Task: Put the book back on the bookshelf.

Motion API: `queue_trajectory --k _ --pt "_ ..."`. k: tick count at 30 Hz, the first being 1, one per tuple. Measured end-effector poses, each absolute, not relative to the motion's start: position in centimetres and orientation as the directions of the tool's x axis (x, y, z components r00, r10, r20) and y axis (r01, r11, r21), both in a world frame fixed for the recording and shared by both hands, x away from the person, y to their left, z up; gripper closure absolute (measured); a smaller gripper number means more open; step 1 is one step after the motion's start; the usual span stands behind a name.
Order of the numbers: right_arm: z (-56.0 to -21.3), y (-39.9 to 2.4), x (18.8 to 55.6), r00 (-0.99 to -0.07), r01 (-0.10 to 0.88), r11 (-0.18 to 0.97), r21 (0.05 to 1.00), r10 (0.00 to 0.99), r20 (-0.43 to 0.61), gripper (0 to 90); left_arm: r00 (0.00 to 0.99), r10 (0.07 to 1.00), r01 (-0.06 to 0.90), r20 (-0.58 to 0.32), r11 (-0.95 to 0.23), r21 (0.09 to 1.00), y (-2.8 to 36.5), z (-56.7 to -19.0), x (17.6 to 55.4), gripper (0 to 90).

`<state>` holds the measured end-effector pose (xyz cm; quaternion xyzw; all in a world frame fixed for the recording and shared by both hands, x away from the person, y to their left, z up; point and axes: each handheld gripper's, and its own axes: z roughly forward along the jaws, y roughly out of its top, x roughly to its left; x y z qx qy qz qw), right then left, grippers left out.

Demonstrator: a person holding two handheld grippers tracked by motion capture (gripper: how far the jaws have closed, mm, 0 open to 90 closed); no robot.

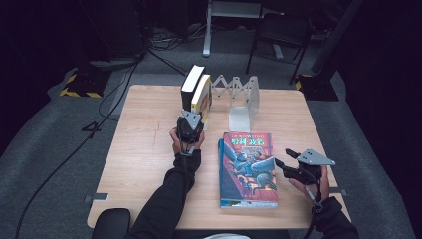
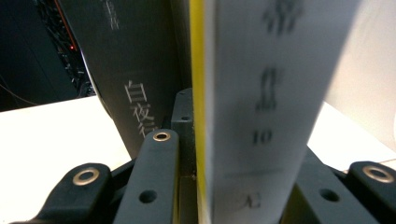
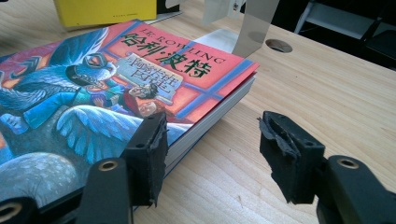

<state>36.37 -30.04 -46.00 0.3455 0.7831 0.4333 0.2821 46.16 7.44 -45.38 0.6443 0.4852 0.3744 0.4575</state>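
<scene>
Black sleeves, black tools [image 1: 189, 130] (grey three-cornered top plates), trailing cables

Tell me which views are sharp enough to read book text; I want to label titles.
Right gripper view: the flat book's cover title is crisp. Left gripper view: the yellow book's spine print is blurred, too close; the black book's characters are clearer but dim. High view: even light on the table, dark surroundings, text too small.

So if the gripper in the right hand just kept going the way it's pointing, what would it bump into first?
Probably the colourful book lying flat on the table. The right gripper stands open at the book's edge, one jaw over the cover, the other over bare wood. Depth is hard to judge.
</scene>
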Motion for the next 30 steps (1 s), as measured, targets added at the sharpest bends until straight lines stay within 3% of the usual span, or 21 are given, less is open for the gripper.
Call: queue_trajectory --k 20,30 --pt "-46.1 -30.0 36.3 -0.628 0.307 0.404 0.862 0.766 -0.135 42.7 0.295 0.955 0.285 -0.02 -0.067 0.956 8.4 -46.6 44.9 68.6" --pt "-46.2 -29.8 36.3 -0.645 0.314 0.418 0.852 0.753 -0.131 42.9 0.261 0.965 0.293 0.005 -0.084 0.952 8.1 -46.9 44.3 74.7"
